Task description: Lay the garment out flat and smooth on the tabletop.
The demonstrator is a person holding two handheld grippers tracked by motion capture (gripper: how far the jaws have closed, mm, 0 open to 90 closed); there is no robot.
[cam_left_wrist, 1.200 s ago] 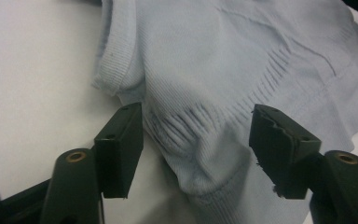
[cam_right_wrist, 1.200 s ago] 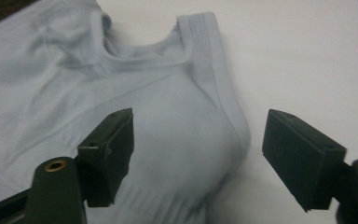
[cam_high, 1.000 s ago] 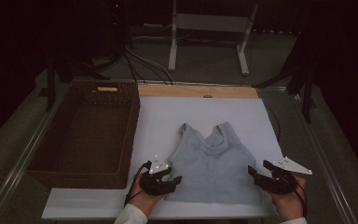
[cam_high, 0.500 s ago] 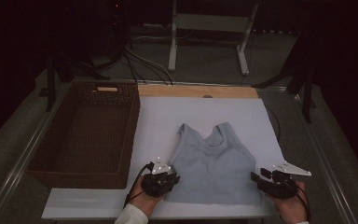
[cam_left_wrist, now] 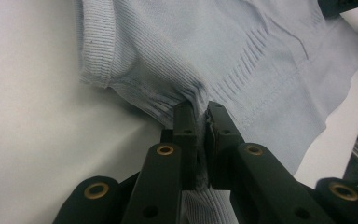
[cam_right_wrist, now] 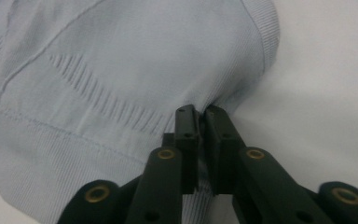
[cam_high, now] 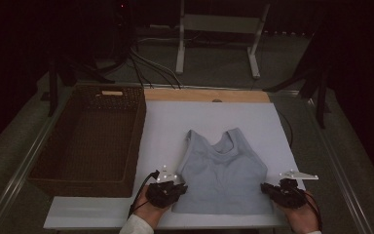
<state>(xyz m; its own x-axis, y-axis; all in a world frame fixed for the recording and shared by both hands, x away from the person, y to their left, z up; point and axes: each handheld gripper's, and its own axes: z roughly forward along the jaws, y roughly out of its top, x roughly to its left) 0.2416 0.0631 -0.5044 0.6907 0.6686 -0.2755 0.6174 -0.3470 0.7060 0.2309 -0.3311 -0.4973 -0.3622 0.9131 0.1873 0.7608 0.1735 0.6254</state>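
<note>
We see pale blue tank top (cam_high: 221,175) flat on white worktop (cam_high: 165,126), right of wicker basket (cam_high: 87,141). Left tool (cam_high: 175,189) clamped on its lower left corner. Right tool (cam_high: 269,188) just closed, pinching lower right hem.

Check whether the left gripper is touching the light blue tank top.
Touching. The left gripper view shows the left gripper with its jaws closed on a puckered fold at the edge of the tank top.

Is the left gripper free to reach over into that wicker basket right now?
Probably not yet: the left gripper is shut on the pale blue top, so the garment would come along. The basket sits close beside it, open-topped, nothing between.
</note>
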